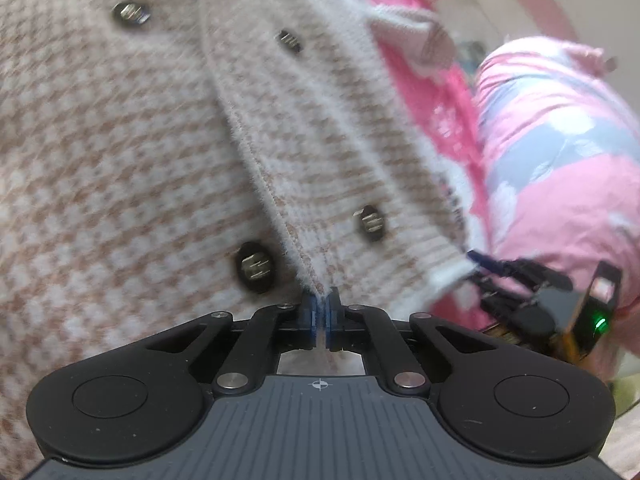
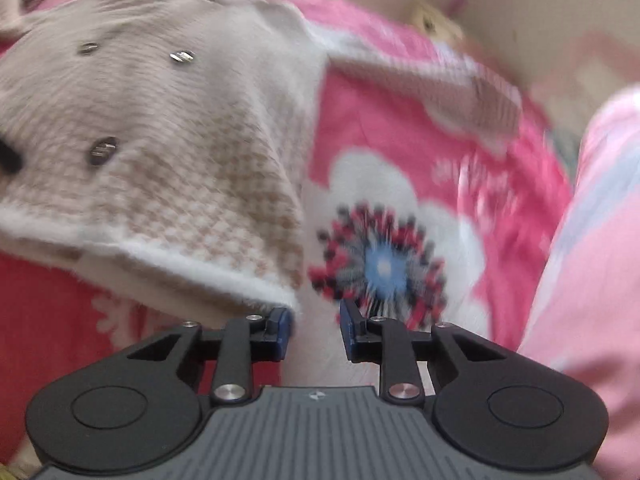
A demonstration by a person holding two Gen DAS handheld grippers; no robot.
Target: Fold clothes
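Note:
A fuzzy beige-and-white houndstooth cardigan (image 1: 120, 140) with dark metal buttons (image 1: 256, 266) fills the left wrist view. My left gripper (image 1: 321, 308) is shut on its fuzzy front edge, the blue pads pinched together around the fabric. In the right wrist view the cardigan (image 2: 160, 140) lies on the bed, with its white hem corner just above the left finger (image 2: 280, 322). My right gripper (image 2: 315, 320) is open, with only the bedsheet showing between its pads. The left wrist view also shows the right gripper (image 1: 478, 270) at that hem corner.
A bright pink sheet (image 2: 400, 160) with a large white flower print lies under the cardigan. A bunched pink and blue-grey quilt (image 1: 560, 140) rises on the right. One ribbed sleeve cuff (image 2: 492, 100) stretches out toward the far right. A pale headboard (image 2: 480, 8) stands behind.

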